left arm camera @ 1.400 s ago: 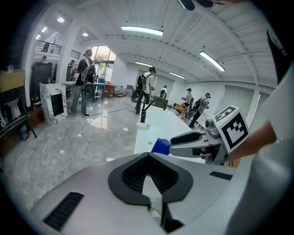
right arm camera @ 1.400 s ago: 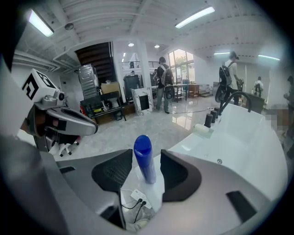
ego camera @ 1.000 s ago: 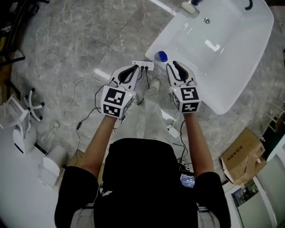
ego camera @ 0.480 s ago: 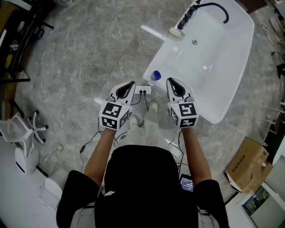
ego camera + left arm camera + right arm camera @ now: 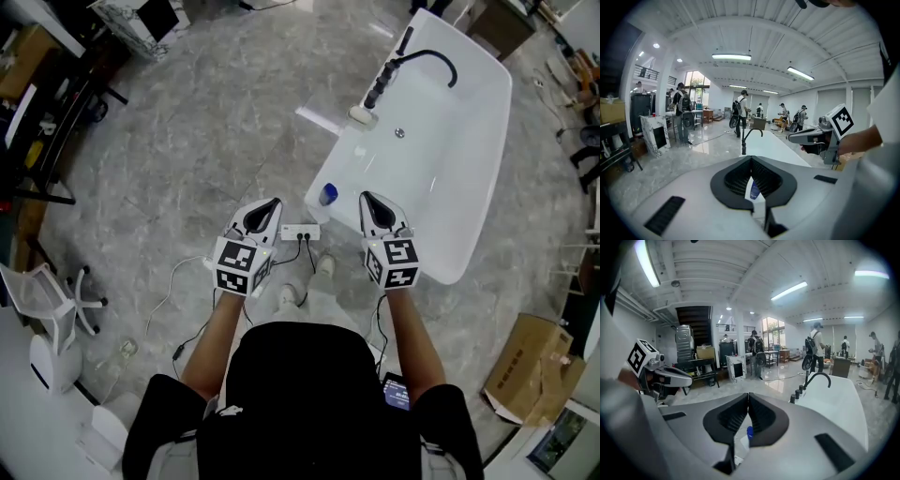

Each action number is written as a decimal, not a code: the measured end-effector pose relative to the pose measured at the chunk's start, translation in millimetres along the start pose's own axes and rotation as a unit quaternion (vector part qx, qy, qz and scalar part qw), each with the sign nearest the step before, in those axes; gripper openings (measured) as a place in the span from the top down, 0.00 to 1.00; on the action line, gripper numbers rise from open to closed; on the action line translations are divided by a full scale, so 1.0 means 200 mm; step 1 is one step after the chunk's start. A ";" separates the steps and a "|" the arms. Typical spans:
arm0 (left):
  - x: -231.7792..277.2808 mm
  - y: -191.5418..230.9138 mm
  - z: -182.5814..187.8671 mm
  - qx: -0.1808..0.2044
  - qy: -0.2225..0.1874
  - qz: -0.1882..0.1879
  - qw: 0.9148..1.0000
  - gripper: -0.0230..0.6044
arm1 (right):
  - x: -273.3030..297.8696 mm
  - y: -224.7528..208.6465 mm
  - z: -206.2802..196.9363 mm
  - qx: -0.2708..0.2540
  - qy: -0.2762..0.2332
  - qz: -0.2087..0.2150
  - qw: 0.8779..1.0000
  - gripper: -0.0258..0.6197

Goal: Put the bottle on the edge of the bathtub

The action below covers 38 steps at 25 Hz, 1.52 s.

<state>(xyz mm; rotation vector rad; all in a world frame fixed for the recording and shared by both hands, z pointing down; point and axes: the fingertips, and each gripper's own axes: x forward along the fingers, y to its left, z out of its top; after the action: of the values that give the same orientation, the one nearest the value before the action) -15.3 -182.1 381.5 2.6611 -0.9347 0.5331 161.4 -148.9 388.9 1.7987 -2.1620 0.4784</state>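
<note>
A white bottle with a blue cap (image 5: 326,195) stands upright on the near left rim of the white bathtub (image 5: 466,246). My left gripper (image 5: 274,202) hangs over the floor just left of it, shut and empty. On the bottle's right, over the tub's near end, my right gripper (image 5: 366,196) is likewise shut with nothing held. In the left gripper view the jaw tips meet (image 5: 751,158), and the bottle (image 5: 753,190) shows through the gap below them. The right gripper view has the same look: closed tips (image 5: 748,395), blue cap (image 5: 749,431) beyond.
A black faucet (image 5: 422,58) rises from the tub's far left rim. A white power strip (image 5: 300,231) with cables lies on the marble floor between the grippers. A cardboard box (image 5: 534,361) sits at the right, a white chair (image 5: 47,300) at the left. People stand far off.
Both grippers have drawn back from the tub toward the person, leaving the bottle on the rim. The right jaws have closed. The head view now takes in more of the room.
</note>
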 end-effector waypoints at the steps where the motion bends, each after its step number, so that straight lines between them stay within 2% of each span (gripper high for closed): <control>1: -0.03 0.00 0.03 0.004 -0.005 0.001 1.000 0.94 | -0.02 0.01 0.02 0.002 -0.005 -0.001 1.000 0.92; 9: -0.17 -0.07 0.29 0.026 -0.049 -0.006 0.998 0.94 | -0.17 0.07 0.30 -0.009 -0.061 -0.006 0.998 0.92; 14: -0.25 -0.11 0.42 0.046 -0.080 -0.011 0.996 0.94 | -0.23 0.09 0.40 -0.019 -0.079 -0.009 0.997 0.92; 26: -0.36 -0.09 0.53 0.064 -0.113 0.009 0.991 0.94 | -0.30 0.08 0.49 -0.030 -0.099 -0.017 0.994 0.92; 34: -0.40 -0.09 0.57 0.051 -0.128 0.021 0.990 0.94 | -0.36 0.08 0.55 -0.036 -0.131 -0.019 0.991 0.92; 38: -0.40 -0.13 0.60 0.059 -0.135 0.020 0.989 0.94 | -0.37 0.08 0.55 -0.038 -0.130 -0.018 0.991 0.92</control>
<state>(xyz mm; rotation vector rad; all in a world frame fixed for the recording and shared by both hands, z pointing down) -26.8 -163.7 235.7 2.8789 -1.0610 0.2449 158.8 -127.1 256.5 1.9468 -2.2741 0.1568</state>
